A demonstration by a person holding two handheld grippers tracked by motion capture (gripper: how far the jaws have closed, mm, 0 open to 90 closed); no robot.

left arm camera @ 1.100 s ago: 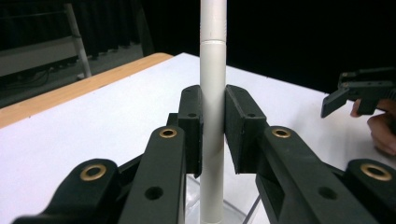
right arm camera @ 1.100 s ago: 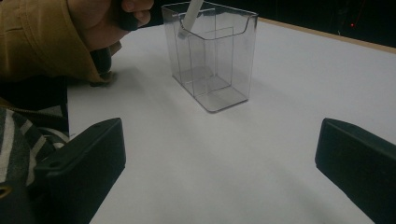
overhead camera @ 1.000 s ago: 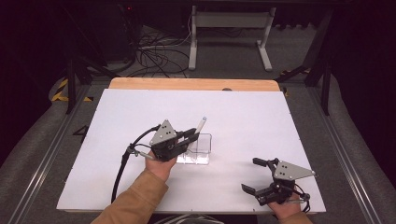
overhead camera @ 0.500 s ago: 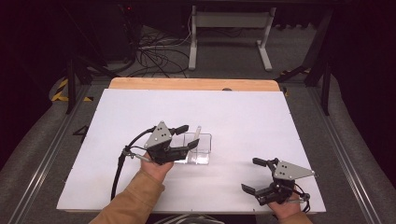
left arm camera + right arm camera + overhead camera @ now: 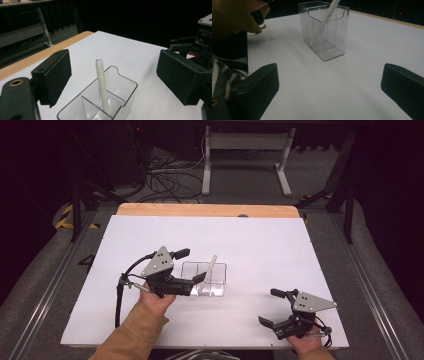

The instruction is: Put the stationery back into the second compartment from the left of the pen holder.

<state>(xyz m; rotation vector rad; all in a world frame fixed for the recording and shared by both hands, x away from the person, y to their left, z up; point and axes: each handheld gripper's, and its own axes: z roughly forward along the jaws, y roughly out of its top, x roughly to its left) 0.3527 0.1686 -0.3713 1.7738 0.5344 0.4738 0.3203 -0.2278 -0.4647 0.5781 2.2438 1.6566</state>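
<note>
1. Nearest, at the table's (image 5: 260,245) near right corner, the right gripper (image 5: 274,308) rests with jaws spread and empty, likely parked out of the way.
2. Farther in, left of centre, the left gripper (image 5: 192,266) hangs beside the clear holder (image 5: 216,270); its jaws have just been opening, nothing pressed between them.
3. The white pen (image 5: 102,87) stands in the holder's compartment, leaning on its wall, probably just let go.

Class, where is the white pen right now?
In the high view the pen stands tilted inside the clear holder at mid-table, just beyond the open left gripper.
</note>
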